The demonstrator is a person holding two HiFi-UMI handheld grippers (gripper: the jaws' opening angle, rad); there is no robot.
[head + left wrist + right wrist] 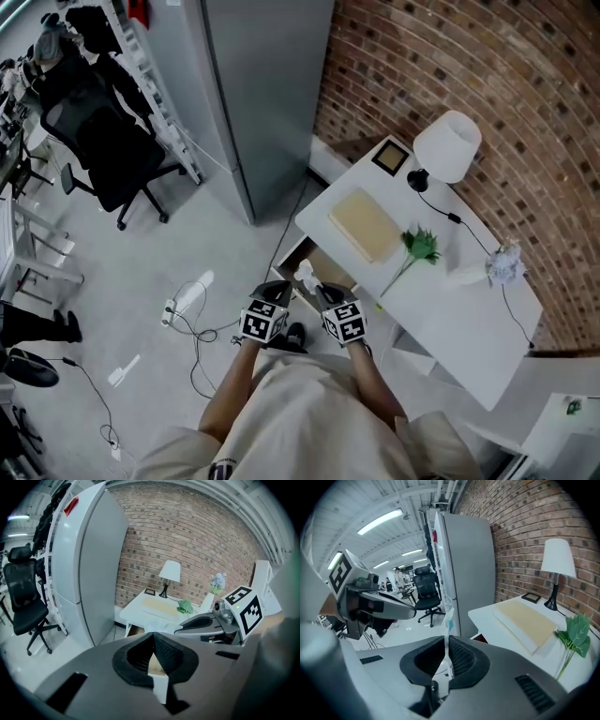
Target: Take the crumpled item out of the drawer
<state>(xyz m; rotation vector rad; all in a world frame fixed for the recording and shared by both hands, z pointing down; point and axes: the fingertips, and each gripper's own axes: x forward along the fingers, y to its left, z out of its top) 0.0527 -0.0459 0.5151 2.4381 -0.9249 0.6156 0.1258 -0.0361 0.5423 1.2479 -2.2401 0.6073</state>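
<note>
The white desk's drawer point(328, 265) stands pulled out, its tan inside showing. In the head view my right gripper point(321, 292) is over the drawer's front, with a white crumpled item point(305, 274) sticking up from its jaws. The right gripper view shows the pads of that gripper point(446, 653) pressed on the thin, whitish crumpled item point(449, 620), which rises above them. My left gripper point(274, 292) hovers just left of the drawer. Its jaws point(153, 644) meet at the tips with nothing between them. The two grippers are side by side.
The white desk point(450, 323) carries a tan pad point(366, 225), a green sprig point(420, 246), a white lamp point(447, 145), a small frame point(391, 157) and a crumpled ball point(504, 265). A grey cabinet point(262, 94) stands left of it, beyond that an office chair point(103, 141). Cables point(183, 305) lie on the floor.
</note>
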